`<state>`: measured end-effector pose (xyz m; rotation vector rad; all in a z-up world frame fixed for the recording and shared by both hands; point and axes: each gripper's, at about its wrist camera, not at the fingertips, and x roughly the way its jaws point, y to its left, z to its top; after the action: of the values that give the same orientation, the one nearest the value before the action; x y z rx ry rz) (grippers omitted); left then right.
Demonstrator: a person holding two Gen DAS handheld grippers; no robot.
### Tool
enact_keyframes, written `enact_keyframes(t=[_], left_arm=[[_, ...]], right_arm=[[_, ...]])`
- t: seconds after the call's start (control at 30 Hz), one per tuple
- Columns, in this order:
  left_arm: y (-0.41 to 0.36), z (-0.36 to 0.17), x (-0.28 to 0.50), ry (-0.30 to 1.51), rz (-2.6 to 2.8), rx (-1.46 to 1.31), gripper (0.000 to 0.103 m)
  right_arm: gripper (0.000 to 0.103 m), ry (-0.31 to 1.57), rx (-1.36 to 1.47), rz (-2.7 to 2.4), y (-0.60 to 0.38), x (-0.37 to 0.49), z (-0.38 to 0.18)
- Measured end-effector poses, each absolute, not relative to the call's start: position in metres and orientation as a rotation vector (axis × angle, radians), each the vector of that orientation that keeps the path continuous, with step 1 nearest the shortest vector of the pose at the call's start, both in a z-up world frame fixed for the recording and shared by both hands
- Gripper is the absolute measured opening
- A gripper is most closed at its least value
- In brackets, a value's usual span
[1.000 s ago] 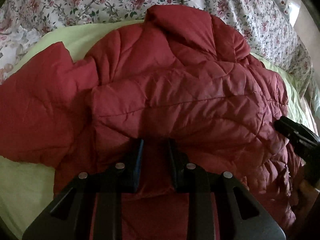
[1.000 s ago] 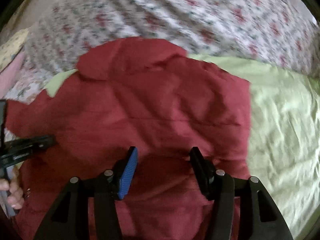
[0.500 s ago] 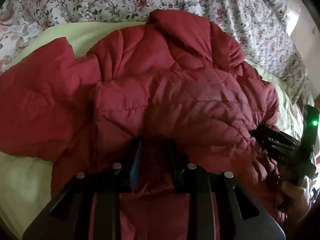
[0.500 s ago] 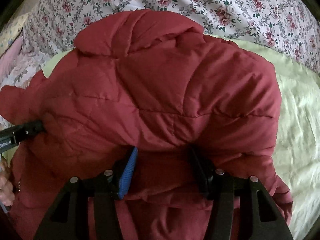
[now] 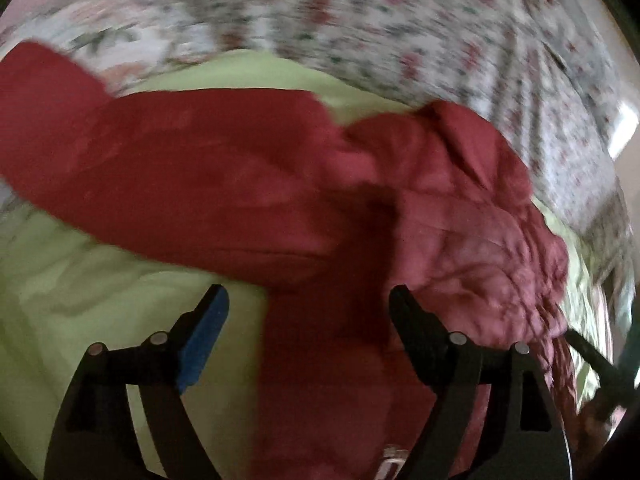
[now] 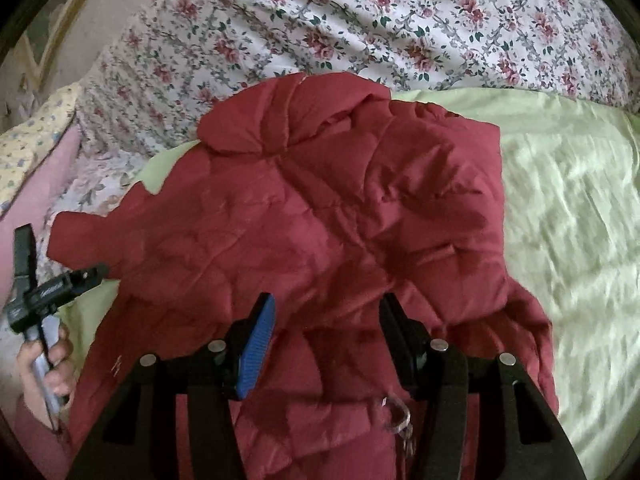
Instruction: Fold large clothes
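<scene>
Your left gripper (image 5: 308,312) opening wide, pads off the jacket (image 6: 320,232), your right gripper (image 6: 326,320) half open with jacket folds between its fingers, grip unclear, red jacket spread on the green sheet (image 6: 560,208)

One red quilted jacket (image 6: 320,216), one pale green sheet (image 6: 568,216), one floral bedspread (image 6: 360,24), two claws, one hand (image 6: 48,364).

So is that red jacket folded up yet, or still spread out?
Partly folded. The red jacket is doubled over itself on the green sheet, but one sleeve lies stretched sideways, not tucked in.
</scene>
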<state>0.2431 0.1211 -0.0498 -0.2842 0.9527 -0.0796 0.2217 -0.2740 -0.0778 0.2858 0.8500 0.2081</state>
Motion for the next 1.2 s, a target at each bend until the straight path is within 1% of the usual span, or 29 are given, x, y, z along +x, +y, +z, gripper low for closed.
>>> enact_keyframes(t=[0.17, 0.43, 0.63, 0.8, 0.83, 0.87, 0.9, 0.93, 1.03, 1.2], left_arm=[[0.168, -0.058, 0.240, 0.956, 0.026, -0.335, 0.083], [0.245, -0.062, 0.241, 0.908, 0.229, -0.384, 0.083], [0.312, -0.065, 0.258, 0.857, 0.424, -0.410, 0.083], [0.342, -0.064, 0.274, 0.818, 0.428, -0.487, 0.083], [0.343, -0.062, 0.277, 0.810, 0.426, -0.486, 0.078], [0.344, -0.060, 0.280, 0.796, 0.421, -0.479, 0.070], [0.344, -0.058, 0.281, 0.794, 0.409, -0.478, 0.042], [0.344, -0.055, 0.283, 0.799, 0.382, -0.485, 0.020], [0.333, -0.044, 0.282, 0.777, 0.334, -0.461, 0.009], [0.292, -0.016, 0.263, 0.710, 0.218, -0.400, 0.007]], right_arm=[[0.056, 0.827, 0.290, 0.230, -0.273, 0.201, -0.069], [0.058, 0.831, 0.281, 0.265, -0.267, 0.180, -0.065], [0.058, 0.838, 0.308, 0.250, -0.267, 0.167, -0.069], [0.058, 0.843, 0.315, 0.257, -0.266, 0.159, -0.071], [0.058, 0.847, 0.315, 0.258, -0.266, 0.159, -0.072], [0.058, 0.852, 0.316, 0.255, -0.266, 0.159, -0.072], [0.058, 0.854, 0.317, 0.252, -0.266, 0.158, -0.073], [0.058, 0.856, 0.318, 0.250, -0.267, 0.157, -0.074], [0.058, 0.856, 0.327, 0.249, -0.270, 0.154, -0.074], [0.058, 0.844, 0.336, 0.252, -0.272, 0.153, -0.071]])
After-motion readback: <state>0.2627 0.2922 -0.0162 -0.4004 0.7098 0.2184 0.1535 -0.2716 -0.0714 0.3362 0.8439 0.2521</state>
